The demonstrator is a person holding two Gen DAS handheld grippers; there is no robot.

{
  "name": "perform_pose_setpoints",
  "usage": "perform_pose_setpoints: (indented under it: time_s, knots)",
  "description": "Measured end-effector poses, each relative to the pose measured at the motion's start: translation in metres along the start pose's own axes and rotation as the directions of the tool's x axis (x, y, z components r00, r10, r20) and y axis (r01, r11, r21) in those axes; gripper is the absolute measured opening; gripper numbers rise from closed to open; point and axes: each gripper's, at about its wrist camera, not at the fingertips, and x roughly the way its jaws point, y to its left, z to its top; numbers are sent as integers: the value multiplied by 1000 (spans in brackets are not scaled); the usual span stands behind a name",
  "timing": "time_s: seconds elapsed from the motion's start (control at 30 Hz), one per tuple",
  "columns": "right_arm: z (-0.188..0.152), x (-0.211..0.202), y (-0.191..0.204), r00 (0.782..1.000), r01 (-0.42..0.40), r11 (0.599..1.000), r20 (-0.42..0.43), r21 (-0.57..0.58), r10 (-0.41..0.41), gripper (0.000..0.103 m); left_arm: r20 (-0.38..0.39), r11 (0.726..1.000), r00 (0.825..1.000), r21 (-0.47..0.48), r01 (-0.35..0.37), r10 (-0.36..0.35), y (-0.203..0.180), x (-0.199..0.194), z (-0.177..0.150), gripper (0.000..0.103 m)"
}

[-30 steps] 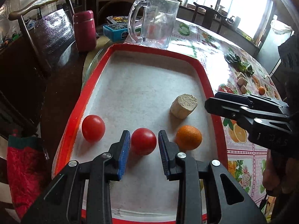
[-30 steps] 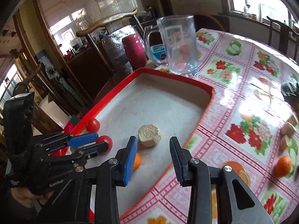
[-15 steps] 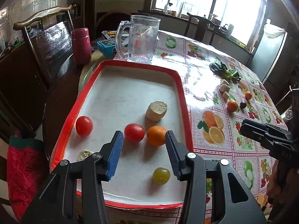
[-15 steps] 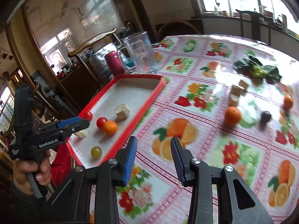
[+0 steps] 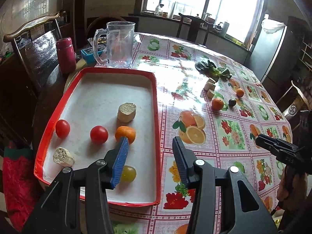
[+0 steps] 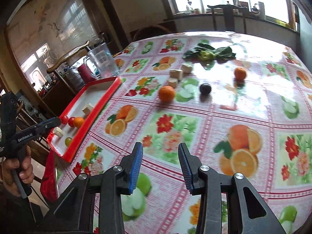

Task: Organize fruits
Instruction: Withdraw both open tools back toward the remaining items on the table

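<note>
Red-rimmed tray (image 5: pixel 156 105): two glossy tomatoes (image 5: pixel 99 134), dimpled orange (image 5: pixel 125 133), smooth grape (image 5: pixel 128 173), rough beige chunks (image 5: pixel 126 112). My left gripper (image 5: pixel 150 156) and right gripper (image 6: pixel 160 165): ribbed jaws apart, empty.

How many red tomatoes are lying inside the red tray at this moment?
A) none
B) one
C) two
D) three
C: in the left wrist view the red tray holds two red tomatoes, one near its left wall and one more to the middle, beside the orange.
</note>
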Motion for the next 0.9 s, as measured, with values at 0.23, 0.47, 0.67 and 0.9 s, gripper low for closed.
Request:
perform_pose_setpoints:
  time_s: [0.23,0.47,0.67,0.9]
  knots:
    - [-3,-16,-26,999,45,999,13,27,-45,40,-5,998,999,41,48,-47,-27,0,1,45]
    - [-4,-27,-43,997,72,997,29,41,-73,40,-18,994,997,78,79,-77,-51,4,2,45]
    - [-7,-29,-54,996,80,995,35,57,-82,41,-27,990,995,103,99,-97,-67,7,3,45]
    - [-8,-30,-61,996,84,994,37,70,-87,41,-48,986,992,119,119,-114,-79,14,0,45]
